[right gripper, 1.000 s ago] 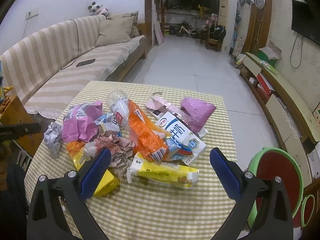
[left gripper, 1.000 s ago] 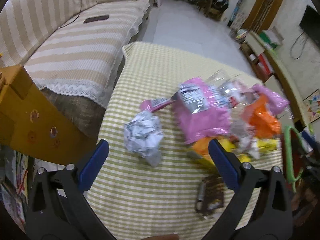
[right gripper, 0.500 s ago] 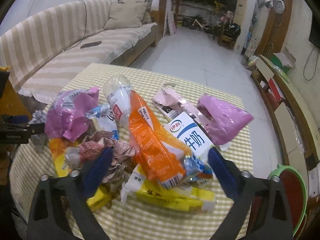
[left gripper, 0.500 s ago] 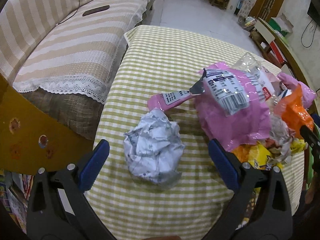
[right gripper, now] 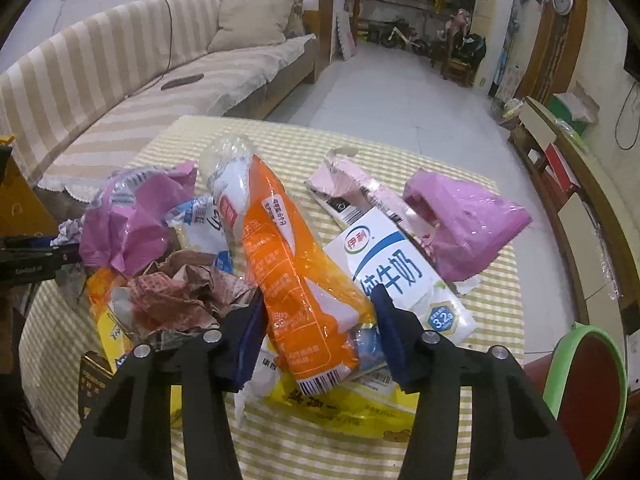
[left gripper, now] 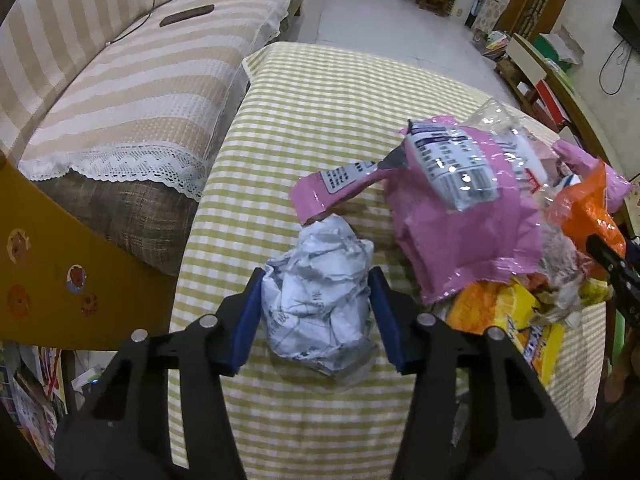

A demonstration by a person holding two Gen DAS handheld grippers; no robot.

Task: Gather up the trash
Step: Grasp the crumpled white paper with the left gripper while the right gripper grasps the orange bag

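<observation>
Checked yellow-and-white cloth-covered table (left gripper: 320, 92) lies below both claws, bearing the trash heap. Long orange crinkly plastic snack wrapper (right gripper: 296, 280) sits between the closing jaws of the right gripper (right gripper: 318, 332), pads at its sides; judged light, slippery, best pinched mid-length. Crumpled white printed paper ball (left gripper: 320, 296) sits between the closing left gripper (left gripper: 316, 316), pads touching; judged light, soft, compressible.

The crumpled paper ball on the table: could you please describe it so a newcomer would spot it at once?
On the checked tablecloth, look to the sofa-side end of the trash pile. The crumpled paper ball sits between the closing fingers of the left gripper. It alone is dull grey-white paper; its neighbours are glossy coloured wrappers.
</observation>
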